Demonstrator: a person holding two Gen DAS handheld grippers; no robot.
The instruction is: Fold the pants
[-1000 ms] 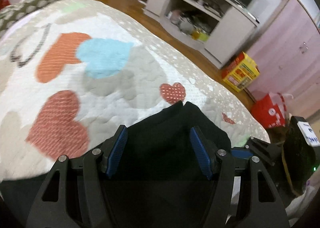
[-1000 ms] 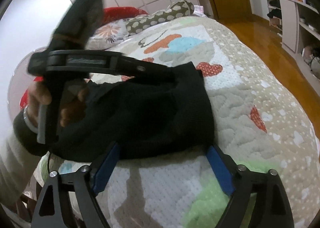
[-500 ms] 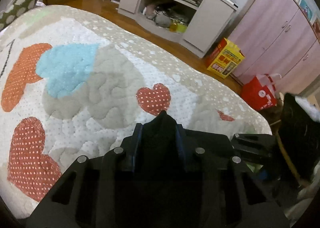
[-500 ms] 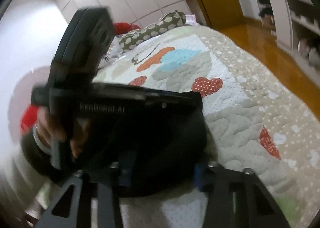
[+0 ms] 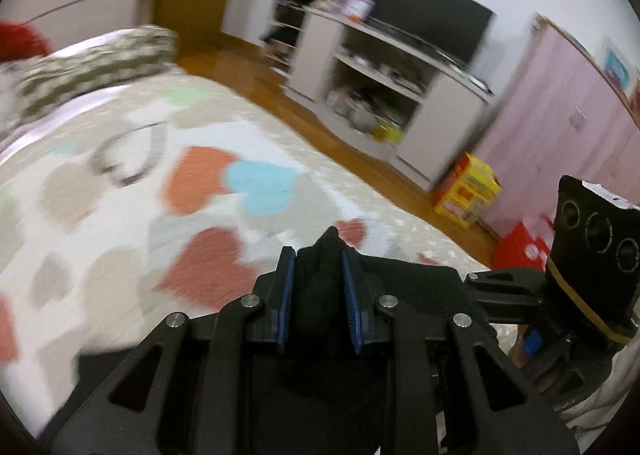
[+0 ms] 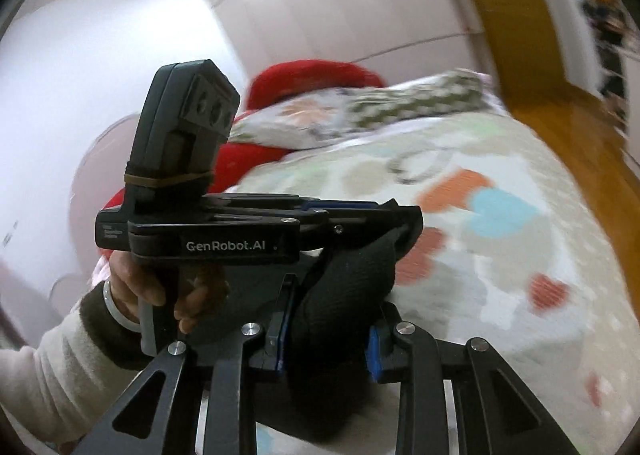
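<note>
left gripper (image 5: pixel 319 297): jaws closing on black pants (image 5: pixel 320 275), were wide before | right gripper (image 6: pixel 329 331): same, squeezing a fold | edge now lifted off quilt (image 5: pixel 120 195), fold can start

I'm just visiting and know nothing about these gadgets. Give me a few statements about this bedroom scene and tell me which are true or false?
1. Both tools pinch black cloth. True: the left tool and the right tool each have the black pants between their blue pads.
2. The quilt is plain white. False: it bears coloured hearts.
3. A yellow box stands on the floor. True.
4. The television is showing a programme. False: its screen is dark.
</note>
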